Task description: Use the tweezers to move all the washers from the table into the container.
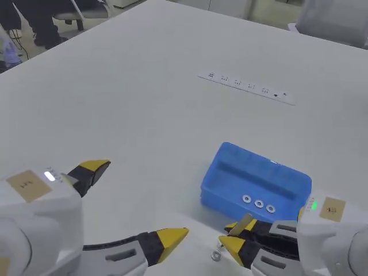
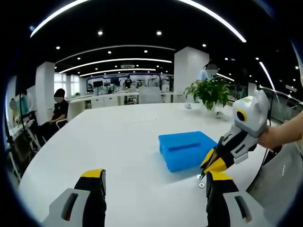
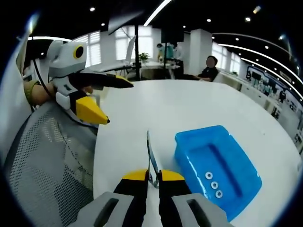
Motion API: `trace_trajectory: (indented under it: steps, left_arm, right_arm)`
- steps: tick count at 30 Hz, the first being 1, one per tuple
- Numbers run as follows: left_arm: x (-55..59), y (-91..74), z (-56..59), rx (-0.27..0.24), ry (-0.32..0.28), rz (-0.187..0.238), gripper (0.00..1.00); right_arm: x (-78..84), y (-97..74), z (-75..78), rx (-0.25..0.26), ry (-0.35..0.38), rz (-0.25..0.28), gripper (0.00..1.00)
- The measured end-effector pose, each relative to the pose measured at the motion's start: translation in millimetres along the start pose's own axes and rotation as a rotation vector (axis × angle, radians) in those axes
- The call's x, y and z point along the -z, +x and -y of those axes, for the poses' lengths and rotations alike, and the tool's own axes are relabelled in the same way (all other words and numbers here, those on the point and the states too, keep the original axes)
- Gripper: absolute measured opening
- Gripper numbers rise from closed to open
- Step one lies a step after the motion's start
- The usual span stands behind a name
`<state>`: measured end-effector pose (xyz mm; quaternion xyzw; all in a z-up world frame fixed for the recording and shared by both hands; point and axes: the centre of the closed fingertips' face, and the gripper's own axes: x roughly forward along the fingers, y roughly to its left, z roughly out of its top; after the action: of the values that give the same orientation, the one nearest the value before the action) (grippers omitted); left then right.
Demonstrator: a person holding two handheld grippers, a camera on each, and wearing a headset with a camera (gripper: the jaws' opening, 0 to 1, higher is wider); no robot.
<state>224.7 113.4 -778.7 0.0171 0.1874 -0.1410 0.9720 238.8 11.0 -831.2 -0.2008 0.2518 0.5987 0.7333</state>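
Blue container (image 1: 256,179) sits on the white tabletop (image 1: 132,98) with three washers (image 1: 259,203) lined up inside along its near wall, and one more washer (image 1: 215,256) lies loose on the tabletop just in front of it, close by the yellow tips of the right gripper (image 1: 237,237). That gripper's fingers are closed on the tweezers (image 3: 149,151), whose thin blades stick out forward beside the container. The left gripper (image 1: 133,201) hangs over bare tabletop to the left, well apart from the container, its fingers spread wide and holding nothing.
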Motion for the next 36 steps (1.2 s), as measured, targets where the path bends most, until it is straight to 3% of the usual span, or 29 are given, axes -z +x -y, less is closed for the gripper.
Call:
trace_trajectory:
  steps: [8,16,18,25,28,36]
  left_arm:
    - [0.6,-0.2,0.1,0.002,-0.002,-0.002,0.89]
    - [0.2,-0.4,-1.3,0.001,-0.004,0.002,0.89]
    - [0.6,-0.4,-1.6,0.001,-0.005,0.001,0.89]
    - [0.7,-0.1,-0.5,0.006,-0.003,0.000,0.89]
    - [0.7,0.1,-0.2,0.006,-0.003,-0.001,0.89]
    - [0.9,0.6,1.2,0.010,-0.001,-0.003,0.89]
  right_arm:
    - [-24.0,-14.7,14.0,0.014,0.075,0.073,0.04]
    - [-41.1,-24.2,25.3,0.006,0.201,0.165,0.04]
    - [-41.3,-24.1,23.5,-0.026,0.218,0.168,0.04]
    - [-45.3,-28.4,30.6,-0.044,0.250,0.187,0.04]
    - [-51.5,-32.3,38.8,-0.036,0.286,0.213,0.04]
    - [-52.5,-34.2,60.3,0.006,0.276,0.206,0.04]
